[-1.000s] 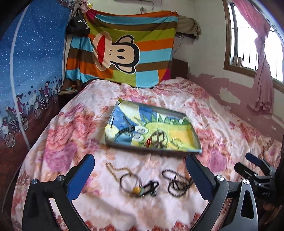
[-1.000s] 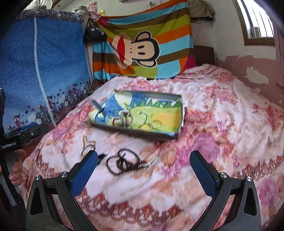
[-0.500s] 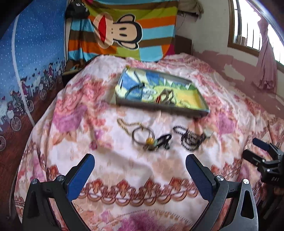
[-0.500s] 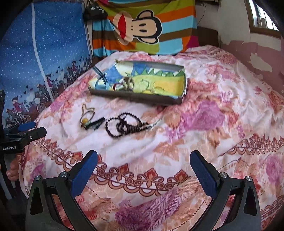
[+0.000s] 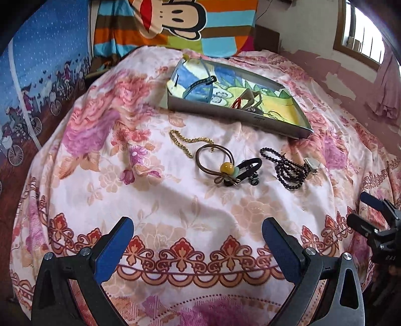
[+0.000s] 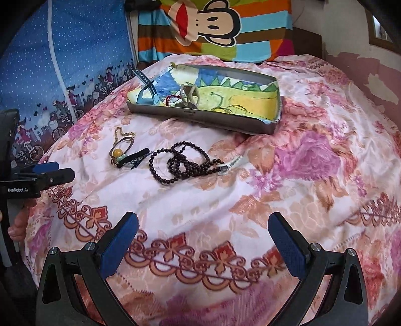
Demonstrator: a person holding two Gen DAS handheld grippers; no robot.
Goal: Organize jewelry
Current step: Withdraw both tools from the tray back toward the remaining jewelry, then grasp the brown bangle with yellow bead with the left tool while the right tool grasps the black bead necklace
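Observation:
On the floral bedspread lie a gold chain (image 5: 186, 143), a brown hair tie with a yellow bead (image 5: 218, 163), a black band (image 5: 246, 169) and a dark bead necklace (image 5: 288, 168) with a silver clip (image 5: 312, 164). Behind them a grey tray (image 5: 233, 115) with a cartoon lining holds a blue strap (image 5: 200, 84) and several other pieces. My left gripper (image 5: 196, 247) is open, well short of the jewelry. My right gripper (image 6: 203, 244) is open too, hovering near the bed's front; from there the bead necklace (image 6: 180, 161) and tray (image 6: 200, 116) lie ahead.
A striped monkey blanket (image 5: 175, 22) hangs behind the bed. A blue printed curtain (image 5: 37, 62) runs along the left side, and a window (image 5: 361, 32) with a peeling wall is on the right. Bare bedspread stretches right of the necklace.
Both grippers have drawn back toward the bed's front edge and tilted down. The jewelry and tray now sit farther ahead and higher in both views. Nothing was picked up.

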